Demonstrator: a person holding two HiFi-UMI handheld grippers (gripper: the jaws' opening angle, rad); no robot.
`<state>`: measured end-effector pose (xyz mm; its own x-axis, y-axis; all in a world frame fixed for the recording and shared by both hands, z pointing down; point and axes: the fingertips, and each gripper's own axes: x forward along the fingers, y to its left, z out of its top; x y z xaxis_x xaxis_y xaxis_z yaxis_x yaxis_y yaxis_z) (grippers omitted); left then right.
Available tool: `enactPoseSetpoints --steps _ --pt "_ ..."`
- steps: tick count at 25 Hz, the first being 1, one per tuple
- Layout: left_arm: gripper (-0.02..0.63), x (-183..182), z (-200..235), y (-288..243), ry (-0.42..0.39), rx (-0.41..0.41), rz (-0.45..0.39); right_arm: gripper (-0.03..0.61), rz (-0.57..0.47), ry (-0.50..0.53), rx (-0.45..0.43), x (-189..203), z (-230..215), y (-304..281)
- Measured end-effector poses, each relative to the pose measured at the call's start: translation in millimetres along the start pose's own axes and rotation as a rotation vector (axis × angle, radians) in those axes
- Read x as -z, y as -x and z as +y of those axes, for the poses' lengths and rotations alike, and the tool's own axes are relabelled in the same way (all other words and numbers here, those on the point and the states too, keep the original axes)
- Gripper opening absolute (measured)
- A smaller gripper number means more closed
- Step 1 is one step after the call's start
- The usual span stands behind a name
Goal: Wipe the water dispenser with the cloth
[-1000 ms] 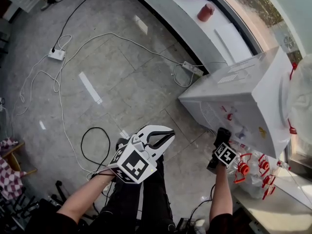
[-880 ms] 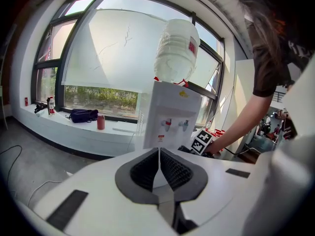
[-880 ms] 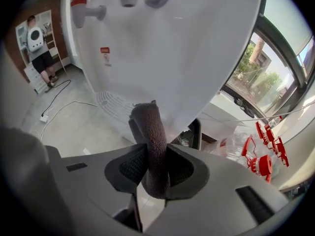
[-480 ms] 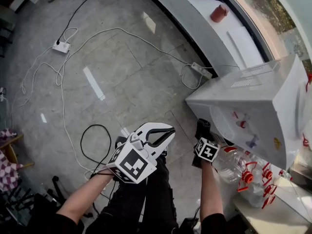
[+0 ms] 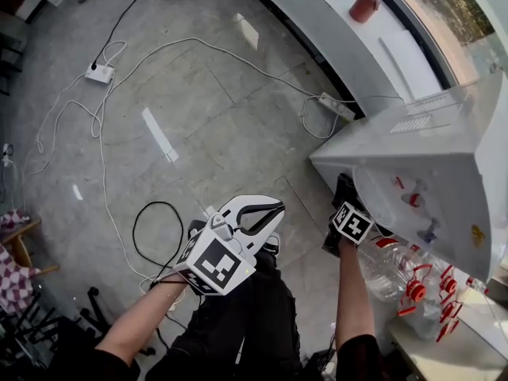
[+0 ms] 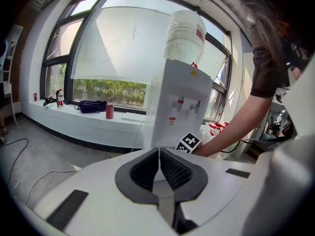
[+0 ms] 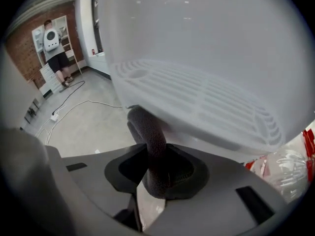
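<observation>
Right gripper view: right gripper [image 7: 157,170], jaws clamped on the cloth [image 7: 148,132], a dark grey, coarse-textured roll touching the white water dispenser [image 7: 206,58] at its vented panel. Left gripper [image 6: 159,163]: jaws together, empty.

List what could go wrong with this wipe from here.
The cloth is pinched only by a narrow fold in the right gripper. Dragging it along the water dispenser's slotted grille might pull it loose. The taps sit near that gripper, so a bump may release water. Plastic bottles lie right beside the arm and could be knocked over.
</observation>
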<state>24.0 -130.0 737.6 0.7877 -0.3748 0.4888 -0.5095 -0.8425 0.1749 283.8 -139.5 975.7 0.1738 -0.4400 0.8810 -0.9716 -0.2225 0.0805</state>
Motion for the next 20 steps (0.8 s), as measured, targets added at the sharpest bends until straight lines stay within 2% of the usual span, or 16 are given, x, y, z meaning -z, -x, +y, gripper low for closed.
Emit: enactPoseSetpoints --steps 3,8,10,15,20 --pt "0.020 -8 -7 -5 -0.005 0.010 -0.006 0.109 0.030 -0.064 0.054 11 -47 9" --pt "0.020 -23 -20 -10 -0.022 0.030 -0.013 0.110 0.070 -0.052 0.128 38 -107 31" --pt "0.020 -27 -25 -10 -0.028 0.035 -0.012 0.110 0.076 -0.085 0.168 48 -127 41" --pt "0.020 -34 -38 -4 -0.041 0.050 0.010 0.109 0.080 -0.203 0.235 68 -163 68" --pt "0.020 -52 -54 11 -0.052 0.076 0.022 0.107 0.089 -0.235 0.268 74 -181 104"
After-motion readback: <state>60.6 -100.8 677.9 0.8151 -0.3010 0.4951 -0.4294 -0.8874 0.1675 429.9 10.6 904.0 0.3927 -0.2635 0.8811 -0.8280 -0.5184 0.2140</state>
